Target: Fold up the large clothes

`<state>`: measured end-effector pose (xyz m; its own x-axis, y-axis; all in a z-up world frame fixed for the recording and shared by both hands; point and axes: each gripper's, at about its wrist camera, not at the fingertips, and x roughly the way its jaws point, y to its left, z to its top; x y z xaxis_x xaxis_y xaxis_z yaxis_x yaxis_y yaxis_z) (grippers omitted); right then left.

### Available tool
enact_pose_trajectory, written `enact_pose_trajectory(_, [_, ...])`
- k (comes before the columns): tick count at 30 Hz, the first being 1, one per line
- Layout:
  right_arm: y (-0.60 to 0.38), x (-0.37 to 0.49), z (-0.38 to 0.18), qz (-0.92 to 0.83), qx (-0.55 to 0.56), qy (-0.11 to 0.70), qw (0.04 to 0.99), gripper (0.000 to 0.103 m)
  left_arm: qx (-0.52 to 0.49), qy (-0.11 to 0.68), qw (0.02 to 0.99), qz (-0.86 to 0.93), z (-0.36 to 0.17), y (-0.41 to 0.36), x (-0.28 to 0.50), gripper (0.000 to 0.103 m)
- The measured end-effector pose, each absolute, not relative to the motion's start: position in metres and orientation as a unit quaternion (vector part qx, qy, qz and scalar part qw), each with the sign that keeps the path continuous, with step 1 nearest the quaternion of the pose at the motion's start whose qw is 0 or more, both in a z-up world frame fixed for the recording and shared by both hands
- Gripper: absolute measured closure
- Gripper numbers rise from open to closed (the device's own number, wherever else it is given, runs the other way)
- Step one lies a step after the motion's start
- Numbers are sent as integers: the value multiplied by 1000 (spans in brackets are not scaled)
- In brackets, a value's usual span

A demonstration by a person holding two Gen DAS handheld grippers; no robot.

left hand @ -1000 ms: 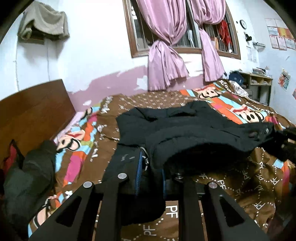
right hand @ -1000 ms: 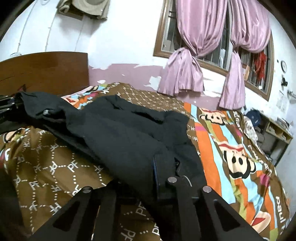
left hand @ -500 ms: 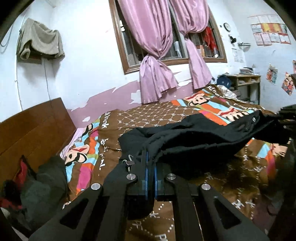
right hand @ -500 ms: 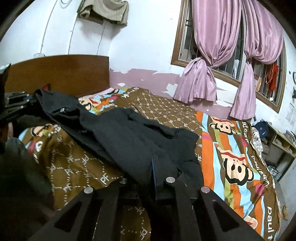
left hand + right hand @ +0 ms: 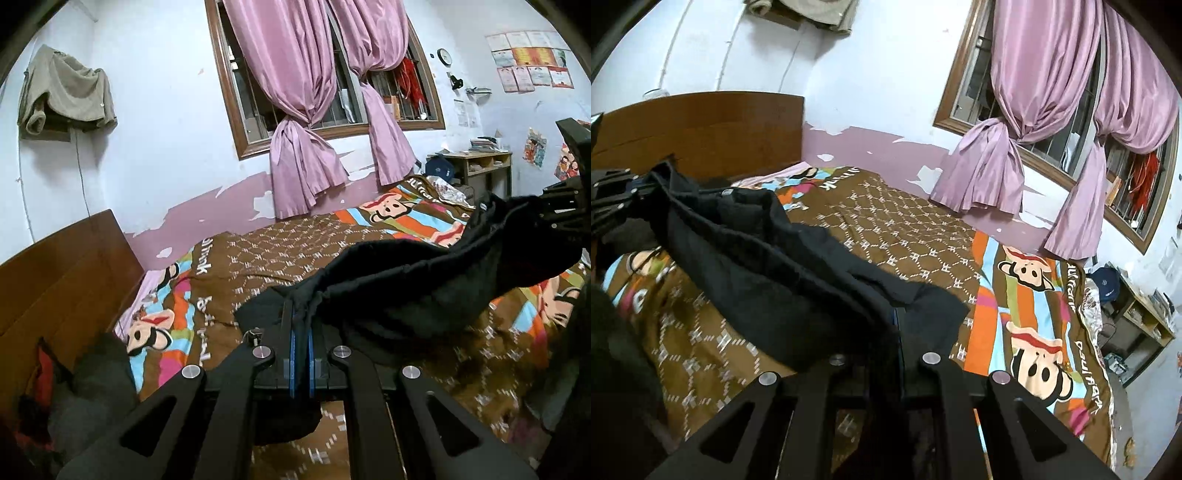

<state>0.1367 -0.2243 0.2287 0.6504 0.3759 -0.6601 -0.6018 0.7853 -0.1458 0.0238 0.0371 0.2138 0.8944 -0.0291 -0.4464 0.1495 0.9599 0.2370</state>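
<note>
Item: black jacket [image 5: 413,288], thick, soft, likely weighty; sagging between both grippers above the bed [image 5: 295,243]. Best taken at hem or edge corners.
Left gripper [image 5: 300,354]: jaws closing fully on a jacket edge at 6 o'clock.
Right gripper [image 5: 899,332]: jaws pinching the opposite edge, fabric draping toward 10 o'clock.

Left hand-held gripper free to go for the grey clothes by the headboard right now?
Probably not: the left hand-held gripper is shut on the black jacket, which the right one also holds. The grey clothes lie uncovered.
</note>
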Motion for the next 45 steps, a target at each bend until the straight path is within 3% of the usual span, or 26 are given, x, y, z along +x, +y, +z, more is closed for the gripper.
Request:
enact_pose_trajectory(12, [-186,263,186,251,-229,315,886,94,146,236,961,-18,209,54,153,99])
enact_pose_trajectory(31, [-159,361,77,227,-212,315,897,90,135,295,946,4,122,88,299,99])
enact_pose_trajectory(36, [-164,380,54,236,-178,337,894,87,80,315,946,-14,98,102,323,98])
enact_pose_trajectory(39, [-170,384,49,231,-163,345,895,73,13,339,940,-39,86,122,337,94])
enact_pose_trajectory(42, [-182,383,55,229,-137,339,902,53,-10,348,937,-40,87,127,341,89])
enact_pose_trajectory(44, [-189,380,62,236,-109,334,906,27,-6,337,941,-37,92,126,338,74])
enact_pose_trajectory(45, [-192,378,65,240,-98,332,907,23,-4,329,944,-35,96,123,335,49])
